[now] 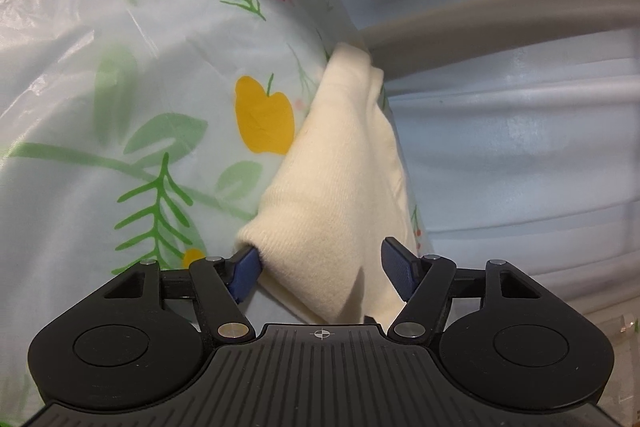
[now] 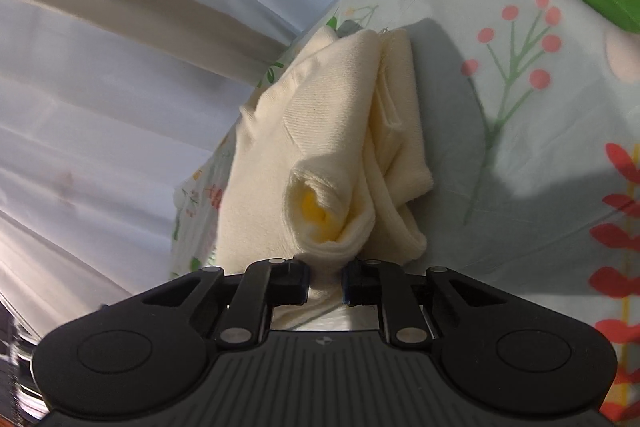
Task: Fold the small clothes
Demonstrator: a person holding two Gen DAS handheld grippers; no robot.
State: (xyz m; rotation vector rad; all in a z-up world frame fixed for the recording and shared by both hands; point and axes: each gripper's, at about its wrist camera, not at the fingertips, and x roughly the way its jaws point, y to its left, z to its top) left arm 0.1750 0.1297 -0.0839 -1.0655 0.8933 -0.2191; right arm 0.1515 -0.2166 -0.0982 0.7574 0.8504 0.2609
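Note:
A small cream knit garment lies bunched at the edge of a table under a floral plastic cloth. My left gripper is open, its blue fingers on either side of the garment's near end. In the right wrist view the same garment is folded in layers. My right gripper is shut on the garment's near edge, the cloth pinched between the jaws. A yellow patch shows inside a fold.
The floral tablecloth covers the table. The table edge runs right beside the garment. Beyond it are pale, blurred surfaces and a grey curved bar; the bar also shows in the right wrist view.

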